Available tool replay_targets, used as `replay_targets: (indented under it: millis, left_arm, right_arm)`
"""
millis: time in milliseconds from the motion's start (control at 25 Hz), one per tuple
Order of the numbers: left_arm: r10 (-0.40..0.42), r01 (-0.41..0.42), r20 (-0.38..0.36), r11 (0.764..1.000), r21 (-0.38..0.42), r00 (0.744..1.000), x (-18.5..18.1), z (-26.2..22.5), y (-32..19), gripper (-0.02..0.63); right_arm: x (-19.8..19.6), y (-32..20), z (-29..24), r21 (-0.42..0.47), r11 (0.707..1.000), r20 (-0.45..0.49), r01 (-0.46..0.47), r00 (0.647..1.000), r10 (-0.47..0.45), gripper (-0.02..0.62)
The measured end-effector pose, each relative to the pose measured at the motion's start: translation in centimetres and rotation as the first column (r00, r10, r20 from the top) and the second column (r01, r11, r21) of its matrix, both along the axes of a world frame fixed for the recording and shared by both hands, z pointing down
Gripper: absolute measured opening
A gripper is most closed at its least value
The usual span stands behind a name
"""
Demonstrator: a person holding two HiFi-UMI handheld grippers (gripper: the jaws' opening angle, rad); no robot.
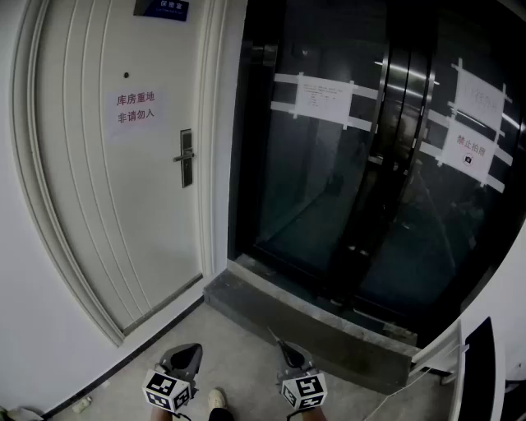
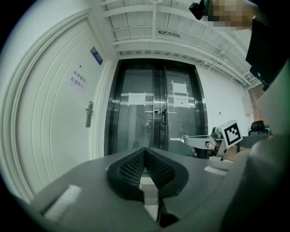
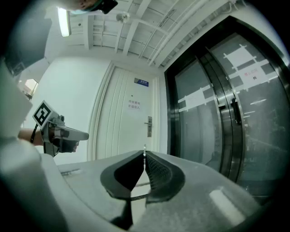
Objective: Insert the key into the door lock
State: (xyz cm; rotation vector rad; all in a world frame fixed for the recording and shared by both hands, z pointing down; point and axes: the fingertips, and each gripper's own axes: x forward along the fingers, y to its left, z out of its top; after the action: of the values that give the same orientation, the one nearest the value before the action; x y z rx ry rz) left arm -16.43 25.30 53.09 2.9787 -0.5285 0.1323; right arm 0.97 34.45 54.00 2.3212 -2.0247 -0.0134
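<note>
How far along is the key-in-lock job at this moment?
Done: the right gripper is shut on the key. In hand: the approach, with both grippers low and well short of the white door. Still to do: reaching the lock plate and inserting the key. The left gripper is shut and empty.

A white paper sheet [image 1: 136, 108] on the white panelled door [image 1: 99, 214] carries red Chinese characters: 库房重地, 非请勿入. Print on the small blue plaque [image 1: 162, 7] above and on the taped white papers [image 1: 324, 97] on the dark glass doors [image 1: 394, 214] is too small to read.
</note>
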Motion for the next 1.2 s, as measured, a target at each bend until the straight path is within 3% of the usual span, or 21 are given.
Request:
replay_targets:
  millis: [680, 1200]
  left_arm:
    - [-0.003, 0.003, 0.012, 1.0, -0.014, 1.0, 1.4, 0.4, -2.3, 0.002]
    - [-0.016, 0.016, 0.017, 0.999, -0.03, 1.0, 4.8, 0.8, -10.2, 0.002]
  right_arm:
    - [1.4, -2.3, 0.5, 0.002, 1.0, 0.038, 0.008, 0.999, -0.008, 0.011]
    - [4.8, -10.6, 0.7, -0.005, 1.0, 0.039, 0.025, 0.999, -0.025, 0.011]
